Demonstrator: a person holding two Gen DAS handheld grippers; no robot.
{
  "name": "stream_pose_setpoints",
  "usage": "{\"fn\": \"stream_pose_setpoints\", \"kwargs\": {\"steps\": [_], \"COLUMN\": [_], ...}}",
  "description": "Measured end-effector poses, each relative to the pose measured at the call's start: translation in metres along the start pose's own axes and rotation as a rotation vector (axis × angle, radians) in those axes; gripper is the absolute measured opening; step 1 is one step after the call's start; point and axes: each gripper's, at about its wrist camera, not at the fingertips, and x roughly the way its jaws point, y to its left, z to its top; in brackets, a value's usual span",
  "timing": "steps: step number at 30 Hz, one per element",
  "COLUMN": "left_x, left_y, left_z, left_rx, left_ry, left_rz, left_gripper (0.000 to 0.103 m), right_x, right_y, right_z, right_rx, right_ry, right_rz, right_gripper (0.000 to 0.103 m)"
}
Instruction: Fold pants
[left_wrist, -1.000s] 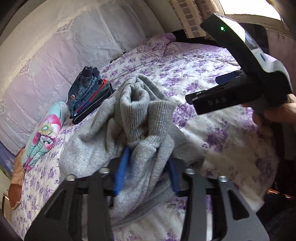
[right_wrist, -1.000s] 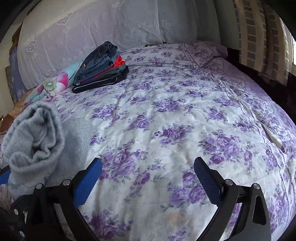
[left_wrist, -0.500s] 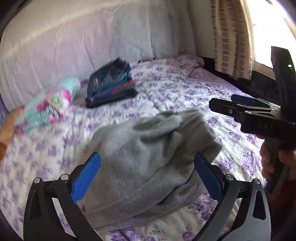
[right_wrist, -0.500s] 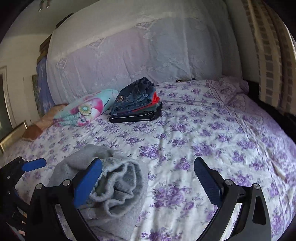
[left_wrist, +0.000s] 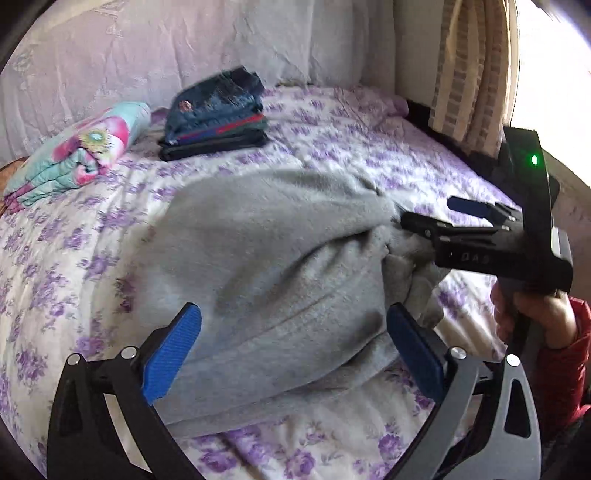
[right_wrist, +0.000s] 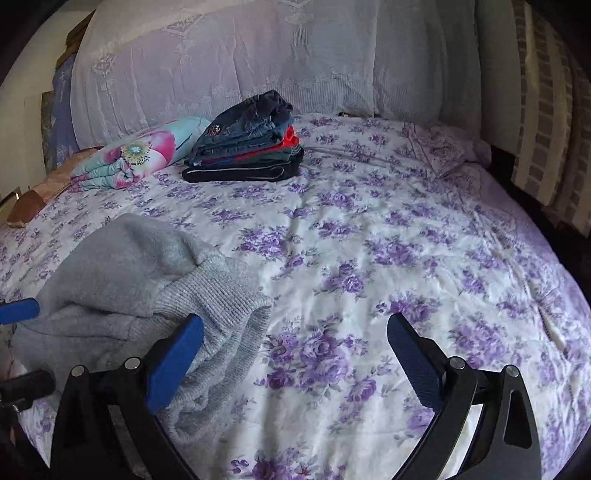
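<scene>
On the floral bed (right_wrist: 369, 258), grey pants (left_wrist: 266, 280) lie, seemingly released; both grippers' fingers wide open.

There was one pair of grey pants (left_wrist: 258, 266) on one bed (right_wrist: 369, 258). One stack (right_wrist: 243, 147) of folded clothes sat near the headboard; its layers could not be counted surely. One rolled floral blanket (right_wrist: 140, 155) lay beside it. Two grippers showed, left (left_wrist: 291, 354) and right (right_wrist: 291, 358), each with two blue pads. One curtain (left_wrist: 469, 74) hung by the window.
</scene>
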Motion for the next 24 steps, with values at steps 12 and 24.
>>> {"fn": "stream_pose_setpoints", "kwargs": {"steps": [12, 24], "left_x": [-0.01, 0.024], "left_y": [0.061, 0.09], "left_z": [-0.001, -0.032], "left_rx": [-0.201, -0.356], "left_ry": [0.005, 0.103], "left_rz": [0.061, -0.085], "left_gripper": [0.098, 0.099], "right_x": [-0.036, -0.003], "right_y": [0.053, 0.073], "right_z": [0.031, 0.02], "right_rx": [-0.17, -0.203], "right_ry": [-0.087, -0.006], "right_rz": [-0.029, -0.07], "right_gripper": [0.1, 0.1]}}
